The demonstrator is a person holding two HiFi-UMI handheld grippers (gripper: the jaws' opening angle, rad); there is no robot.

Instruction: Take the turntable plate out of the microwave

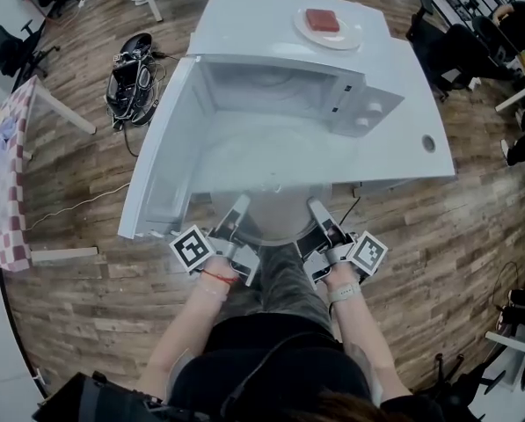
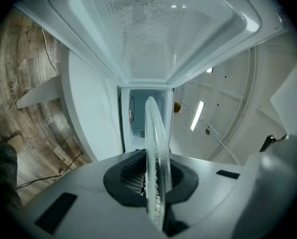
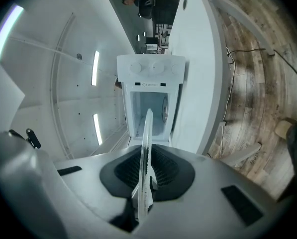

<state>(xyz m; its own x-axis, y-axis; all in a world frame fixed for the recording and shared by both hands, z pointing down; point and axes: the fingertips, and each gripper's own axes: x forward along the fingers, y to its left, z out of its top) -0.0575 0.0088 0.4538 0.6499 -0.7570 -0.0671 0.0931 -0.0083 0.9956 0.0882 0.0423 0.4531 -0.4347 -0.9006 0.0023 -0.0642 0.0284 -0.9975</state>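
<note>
While the microwave (image 1: 368, 104) stood open on the tabletop (image 1: 420, 86), the turntable plate (image 1: 280, 216) hung just outside its mouth, your left gripper (image 1: 237, 209) and right gripper (image 1: 318, 211) each clamped on its rim. A level, matched withdrawal was advisable, since glass slips.

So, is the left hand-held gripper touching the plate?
Touching. The left gripper view shows the plate edge-on, its rim pinched between the jaws of the left hand-held gripper.

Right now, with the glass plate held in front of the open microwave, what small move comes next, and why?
Probably draw the turntable plate back toward the person, kept level. The left hand-held gripper and right hand-held gripper clamp its rim, and its far edge looks close to the microwave opening.
</note>
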